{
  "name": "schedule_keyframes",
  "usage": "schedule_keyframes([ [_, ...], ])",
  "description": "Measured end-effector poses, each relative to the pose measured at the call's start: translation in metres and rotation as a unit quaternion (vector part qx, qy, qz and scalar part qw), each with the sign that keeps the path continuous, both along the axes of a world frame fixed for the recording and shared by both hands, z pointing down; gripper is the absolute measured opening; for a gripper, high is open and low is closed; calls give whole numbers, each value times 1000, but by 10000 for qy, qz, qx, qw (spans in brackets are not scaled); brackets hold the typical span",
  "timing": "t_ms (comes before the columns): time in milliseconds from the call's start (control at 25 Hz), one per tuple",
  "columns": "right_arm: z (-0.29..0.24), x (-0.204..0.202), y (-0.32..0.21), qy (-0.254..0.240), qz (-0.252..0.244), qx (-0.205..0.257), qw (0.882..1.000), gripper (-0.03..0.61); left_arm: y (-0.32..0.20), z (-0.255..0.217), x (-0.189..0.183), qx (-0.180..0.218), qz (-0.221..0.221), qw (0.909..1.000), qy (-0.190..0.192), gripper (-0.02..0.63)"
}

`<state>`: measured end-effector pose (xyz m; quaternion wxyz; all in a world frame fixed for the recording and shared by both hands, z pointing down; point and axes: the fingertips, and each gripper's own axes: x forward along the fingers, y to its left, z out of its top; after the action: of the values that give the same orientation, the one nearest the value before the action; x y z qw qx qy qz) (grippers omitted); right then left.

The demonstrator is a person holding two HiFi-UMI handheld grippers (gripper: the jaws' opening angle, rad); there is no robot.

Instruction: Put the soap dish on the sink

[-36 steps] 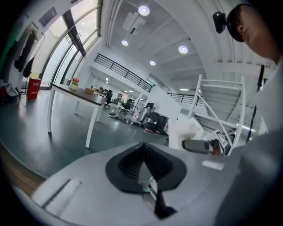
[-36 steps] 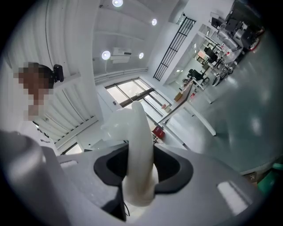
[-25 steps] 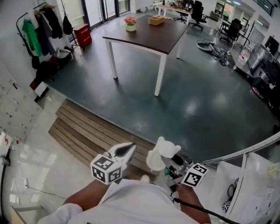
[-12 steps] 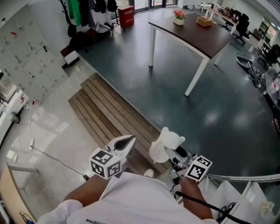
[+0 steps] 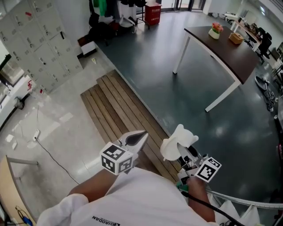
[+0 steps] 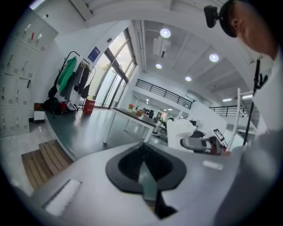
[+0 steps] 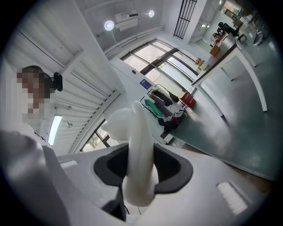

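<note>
The white soap dish (image 5: 177, 142) is held on edge, above the floor, in my right gripper (image 5: 185, 154), low and right of middle in the head view. In the right gripper view the dish (image 7: 138, 141) stands upright between the two dark pads, which press on both its sides. My left gripper (image 5: 140, 135) is level beside it to the left, shut with nothing in it. From the left gripper view (image 6: 144, 153) the dish (image 6: 179, 129) shows at the right. No sink is in any view.
A slatted wooden platform (image 5: 116, 108) lies on the floor ahead. A dark-topped table on white legs (image 5: 223, 49) stands at the right, grey lockers (image 5: 37, 37) at the left, and a clothes rack (image 5: 108, 11) and red bin (image 5: 153, 10) far back. A cable (image 5: 48, 150) trails across the pale floor.
The whole view has swung: the table slid from the middle to the right and the lockers came in at the left. Both grippers keep their pose, and the dish stays gripped.
</note>
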<state>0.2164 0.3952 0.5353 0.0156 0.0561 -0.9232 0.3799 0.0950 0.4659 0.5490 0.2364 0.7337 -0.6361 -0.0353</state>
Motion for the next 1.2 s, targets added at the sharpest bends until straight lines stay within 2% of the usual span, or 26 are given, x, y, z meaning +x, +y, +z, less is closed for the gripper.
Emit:
schedule_keyframes([
  [320,-12,-97,-34,-235,217,78,9995,138,-25,5,-115,68,1,9998,-206,5],
  [400,-22,-114,-38,-183,357,95,9992,138,-27,3,-135,47,77,9999,-122,5],
  [480,-27,-115,-42,-99,513,118,9986,138,-31,4,-138,19,188,9998,25,5],
  [640,-24,-94,-62,-95,978,22,9952,138,-54,14,-121,-42,629,9979,114,5],
  [760,-20,-111,-85,-104,1084,-53,9940,138,-80,9,-139,-47,771,9970,64,5],
  [960,-18,-139,-132,-283,1422,-74,9894,138,-151,3,-164,56,1194,9928,-56,5],
  [1120,-25,-133,-195,-449,1674,-114,9848,138,-227,-12,-152,61,1554,9875,-256,5],
  [1200,-36,-128,-226,-543,1820,-275,9814,137,-267,-32,-146,68,1690,9851,-300,5],
])
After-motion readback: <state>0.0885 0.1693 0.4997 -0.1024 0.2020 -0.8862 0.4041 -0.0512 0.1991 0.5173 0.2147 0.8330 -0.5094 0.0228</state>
